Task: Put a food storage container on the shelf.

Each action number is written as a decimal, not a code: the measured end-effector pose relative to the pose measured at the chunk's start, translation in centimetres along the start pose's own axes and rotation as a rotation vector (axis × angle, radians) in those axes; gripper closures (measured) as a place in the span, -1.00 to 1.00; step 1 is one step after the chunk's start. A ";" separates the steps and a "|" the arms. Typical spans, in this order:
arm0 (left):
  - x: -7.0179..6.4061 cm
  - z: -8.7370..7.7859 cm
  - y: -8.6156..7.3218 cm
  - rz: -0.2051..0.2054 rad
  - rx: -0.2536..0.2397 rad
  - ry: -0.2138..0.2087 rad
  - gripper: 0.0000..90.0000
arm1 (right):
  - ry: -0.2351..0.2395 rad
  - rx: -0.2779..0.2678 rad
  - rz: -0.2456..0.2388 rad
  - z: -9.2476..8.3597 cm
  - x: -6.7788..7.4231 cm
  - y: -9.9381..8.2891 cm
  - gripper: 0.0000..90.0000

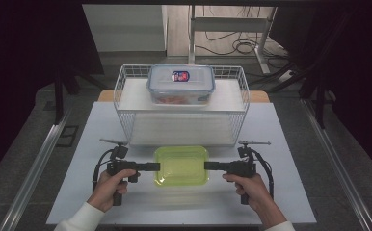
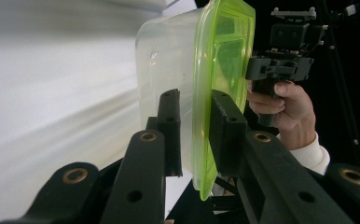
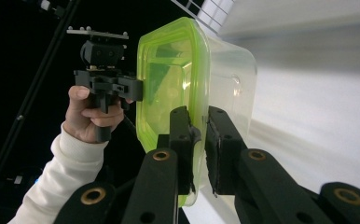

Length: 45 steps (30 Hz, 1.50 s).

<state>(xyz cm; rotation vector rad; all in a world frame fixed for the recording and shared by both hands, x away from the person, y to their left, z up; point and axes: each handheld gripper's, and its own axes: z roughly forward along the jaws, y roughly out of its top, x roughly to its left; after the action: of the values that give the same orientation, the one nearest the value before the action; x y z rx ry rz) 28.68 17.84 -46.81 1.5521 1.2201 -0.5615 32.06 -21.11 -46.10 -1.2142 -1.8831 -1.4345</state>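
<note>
A clear plastic container with a lime-green lid (image 1: pixel 181 166) sits at the front middle of the white table (image 1: pixel 290 192), just in front of a white wire basket (image 1: pixel 126 103). The left tongs (image 1: pixel 156 166) clench the lid's rim at its left edge, one jaw above the rim and one below, as the left gripper view shows. The right tongs (image 1: pixel 207 166) grasp the rim at the opposite edge. The container seems slightly lifted, though that is hard to tell. In the basket rests a lidded clear food box (image 1: pixel 181 85) with a blue-edged lid.
</note>
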 end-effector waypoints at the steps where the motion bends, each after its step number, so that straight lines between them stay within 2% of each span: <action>1: -0.6 -0.3 0.5 0.009 -0.004 0.000 0.69 | 0.006 -0.006 -0.012 -0.2 0.5 0.5 0.81; 8: -2.4 -1.3 2.1 0.037 -0.016 0.000 0.69 | 0.009 -0.020 -0.038 -0.8 2.3 2.0 0.81; 11: -3.7 -1.9 3.2 0.056 -0.024 0.004 0.69 | 0.006 -0.024 -0.068 -1.3 3.8 3.3 0.81; 15: -4.5 -2.3 4.0 0.070 -0.024 0.012 0.70 | 0.001 -0.030 -0.090 -1.6 4.6 4.1 0.81; 16: -5.2 -2.6 4.7 0.074 -0.028 0.014 0.70 | -0.005 -0.035 -0.101 -1.8 5.3 4.8 0.81; 18: -5.6 -2.8 5.0 0.080 -0.028 0.014 0.70 | -0.004 -0.036 -0.106 -1.9 5.6 5.1 0.81; 20: -6.6 -3.3 5.9 0.098 -0.037 0.016 0.70 | -0.001 -0.046 -0.120 -2.2 6.4 6.0 0.81; 25: -7.8 -3.9 7.3 0.116 -0.044 0.025 0.70 | -0.004 -0.067 -0.144 -2.6 7.7 7.7 0.81; 26: -8.3 -4.2 7.9 0.122 -0.046 0.027 0.70 | -0.005 -0.069 -0.146 -2.6 7.8 7.9 0.81; 32: -9.6 -4.6 9.5 0.142 -0.050 0.029 0.70 | -0.004 -0.084 -0.160 -3.0 8.7 9.3 0.82; 35: -10.3 -4.8 10.6 0.157 -0.051 0.037 0.70 | -0.013 -0.097 -0.165 -3.4 9.4 10.6 0.82; 38: -10.7 -4.9 11.2 0.164 -0.050 0.036 0.70 | -0.015 -0.098 -0.169 -3.5 9.6 11.1 0.82; 42: -11.3 -5.0 13.1 0.173 -0.053 0.035 0.70 | -0.023 -0.107 -0.188 -4.0 10.3 12.8 0.82; 43: -11.3 -5.0 13.1 0.173 -0.053 0.035 0.71 | -0.028 -0.110 -0.196 -4.0 10.4 13.2 0.82; 45: -11.6 -5.0 14.3 0.178 -0.058 0.037 0.71 | -0.035 -0.114 -0.204 -4.2 10.8 14.2 0.82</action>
<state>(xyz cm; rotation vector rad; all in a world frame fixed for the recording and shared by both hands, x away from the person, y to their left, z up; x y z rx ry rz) 36.11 18.37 -29.21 1.6086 1.1026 -0.3794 38.32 -20.28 -28.96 -1.1311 -2.0214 -1.6573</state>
